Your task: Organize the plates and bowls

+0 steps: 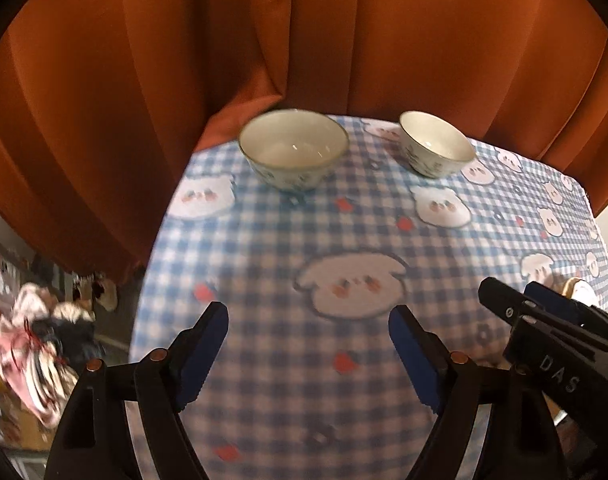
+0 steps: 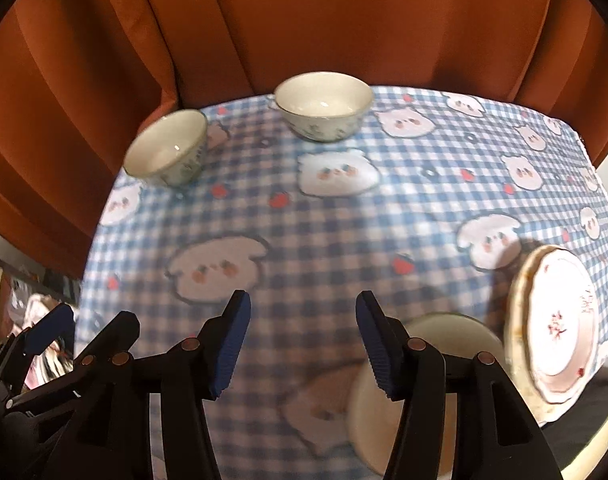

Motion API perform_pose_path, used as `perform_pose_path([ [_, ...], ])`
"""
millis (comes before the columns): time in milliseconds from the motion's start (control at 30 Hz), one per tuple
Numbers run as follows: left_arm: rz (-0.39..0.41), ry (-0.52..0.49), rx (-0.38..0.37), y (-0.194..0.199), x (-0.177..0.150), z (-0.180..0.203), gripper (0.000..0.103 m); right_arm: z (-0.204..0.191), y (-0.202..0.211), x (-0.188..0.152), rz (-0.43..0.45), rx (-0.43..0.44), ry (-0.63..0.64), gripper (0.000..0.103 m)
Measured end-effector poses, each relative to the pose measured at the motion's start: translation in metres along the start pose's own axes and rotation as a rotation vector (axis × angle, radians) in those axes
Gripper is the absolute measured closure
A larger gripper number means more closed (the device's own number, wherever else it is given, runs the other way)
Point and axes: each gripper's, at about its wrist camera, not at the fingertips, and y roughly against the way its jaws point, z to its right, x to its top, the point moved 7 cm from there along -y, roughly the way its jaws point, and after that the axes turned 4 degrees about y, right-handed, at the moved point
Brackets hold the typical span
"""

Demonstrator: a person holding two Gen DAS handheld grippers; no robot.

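Both grippers empty, between picks: left gripper (image 1: 308,356) fingers wide, right gripper (image 2: 302,348) fingers parted. Two bowls (image 1: 294,150) (image 1: 436,144) at table (image 1: 264,248) far edge, apart; plates (image 2: 556,328) stacked at right. Next, I reach for bowl, nest pair

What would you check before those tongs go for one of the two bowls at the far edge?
1. Left tongs empty and open: ok.
2. Right tongs empty and open: ok.
3. Left bowl upright, standing apart from right bowl: ok.
4. Checked tablecloth between tongs and bowls free of obstacles: ok.
5. Plate stack near the right tongs sits squarely: cannot tell, partly out of frame.
6. Bowls empty inside: ok, nothing visible.
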Motion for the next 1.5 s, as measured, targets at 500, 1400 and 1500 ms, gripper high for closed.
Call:
perform_pose_path([
  [500,0.079,0.01,0.029,-0.029,0.092,-0.041,0.019,-0.065,-0.023,0.093,0.112,0.039,-0.011,0.044],
  [1400,0.001,0.105,0.119,-0.149,0.146,-0.063,0.059,-0.101,-0.156,0.177,0.077,0.095,0.041,0.069],
  [1500,-0.009,0.096,0.117,-0.154,0.146,-0.062,0.066,-0.104,-0.164,0.178,0.064,0.104,0.052,0.077],
])
